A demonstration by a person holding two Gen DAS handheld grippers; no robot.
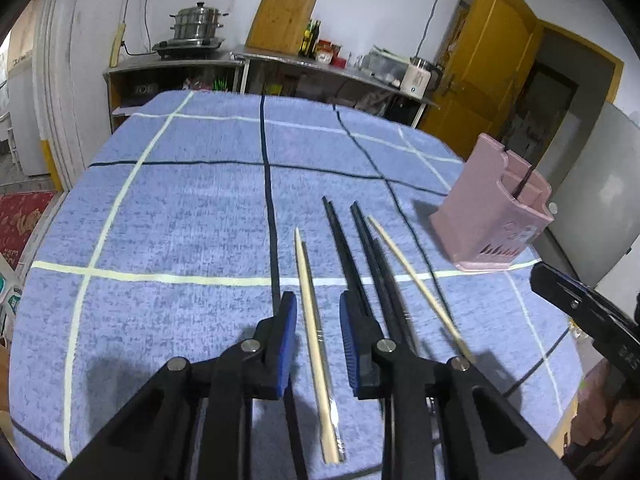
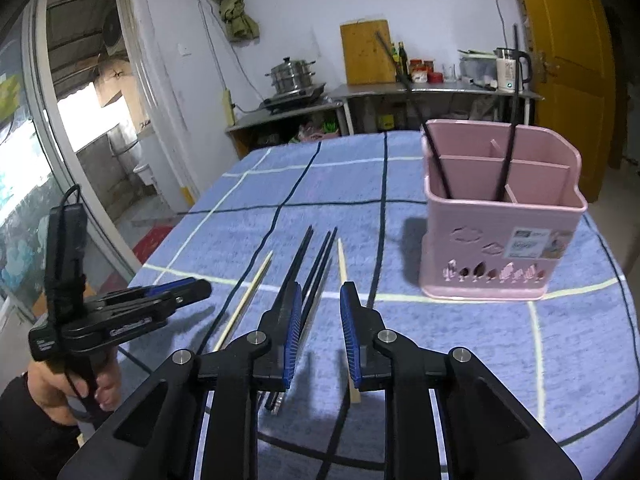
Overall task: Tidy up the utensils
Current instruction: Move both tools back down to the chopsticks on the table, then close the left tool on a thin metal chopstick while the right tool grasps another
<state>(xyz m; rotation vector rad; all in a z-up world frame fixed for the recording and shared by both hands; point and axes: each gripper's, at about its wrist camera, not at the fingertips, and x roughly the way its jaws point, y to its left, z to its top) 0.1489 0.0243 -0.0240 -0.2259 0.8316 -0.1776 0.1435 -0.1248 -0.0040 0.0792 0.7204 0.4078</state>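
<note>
Both tongs angle down over the worktop (image 1: pixel 160 208), jaws apart, gripping nothing. Left tongs (image 1: pixel 318 306) straddle a pale chopstick (image 1: pixel 314 320); right tongs (image 2: pixel 320 300) hover beside another chopstick (image 2: pixel 344 280). Chopsticks lie lengthwise, tips pointing away.

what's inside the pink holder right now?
Two black chopsticks stand in the pink holder, leaning in its front compartment. Rear compartments look empty. The front wall hides the compartment floors and the sticks' lower ends.

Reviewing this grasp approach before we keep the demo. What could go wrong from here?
1. The left gripper straddles a light chopstick with black chopsticks right beside its pad: it might catch the wrong one.
2. The right gripper sits between the black sticks and another light chopstick, so its pick looks ambiguous.
3. The pink holder could tip if bumped.
</note>
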